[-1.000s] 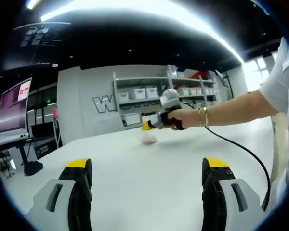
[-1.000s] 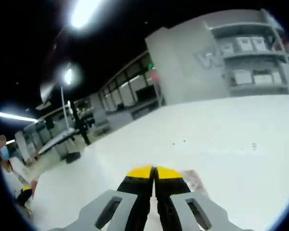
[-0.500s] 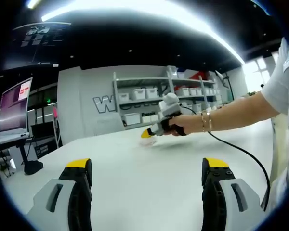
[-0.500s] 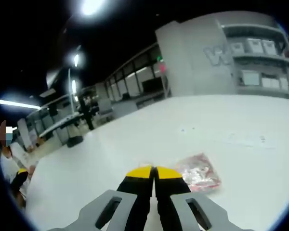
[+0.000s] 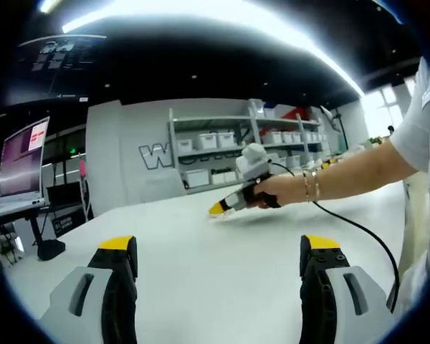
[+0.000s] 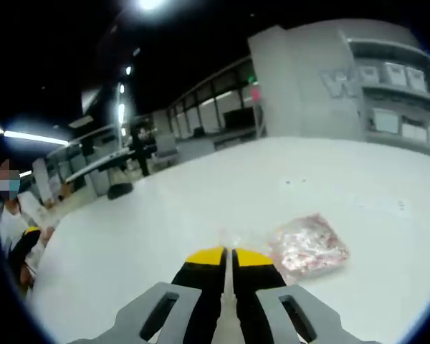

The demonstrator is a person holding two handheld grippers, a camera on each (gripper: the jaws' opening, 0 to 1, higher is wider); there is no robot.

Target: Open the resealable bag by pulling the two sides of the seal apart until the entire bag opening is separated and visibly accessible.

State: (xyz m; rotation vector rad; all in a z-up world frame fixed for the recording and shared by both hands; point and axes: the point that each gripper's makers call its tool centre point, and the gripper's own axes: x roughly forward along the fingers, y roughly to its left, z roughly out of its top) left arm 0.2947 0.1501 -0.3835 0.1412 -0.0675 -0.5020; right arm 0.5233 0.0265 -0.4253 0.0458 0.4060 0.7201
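Rising from the bottom of the left gripper view, the left gripper (image 5: pixel 218 251) has its two black, yellow-tipped jaws spread wide apart, with nothing but bare white table (image 5: pixel 215 287) between them. Ahead of the jaws and a little right of their midline, well out across the table, a hand (image 5: pixel 269 192) grips the right gripper (image 5: pixel 216 208), whose yellow tip points left and down toward the tabletop. A black cable (image 5: pixel 365 233) trails from that gripper back toward the right jaw's side. The forearm (image 5: pixel 344 168) above it carries bracelets at the wrist and leads to a white sleeve (image 5: pixel 423 107) at the right edge. Whether anything lies under the yellow tip cannot be told from this view. Far beyond the jaws stand a grey wall with shelves of white boxes (image 5: pixel 222 140), and off to the left a monitor (image 5: pixel 21 154).

In the right gripper view, the right gripper (image 6: pixel 228 256) has its jaws drawn together, with only a thin slit between the yellow tips; whether they pinch something cannot be told. The resealable bag (image 6: pixel 309 244), clear with pinkish contents, lies flat on the table (image 6: pixel 165 222) just beyond and to the right of the jaw tips, apart from them. Far off to the left of the jaws, a person (image 6: pixel 14 229) shows at the edge, with desks and windows behind.
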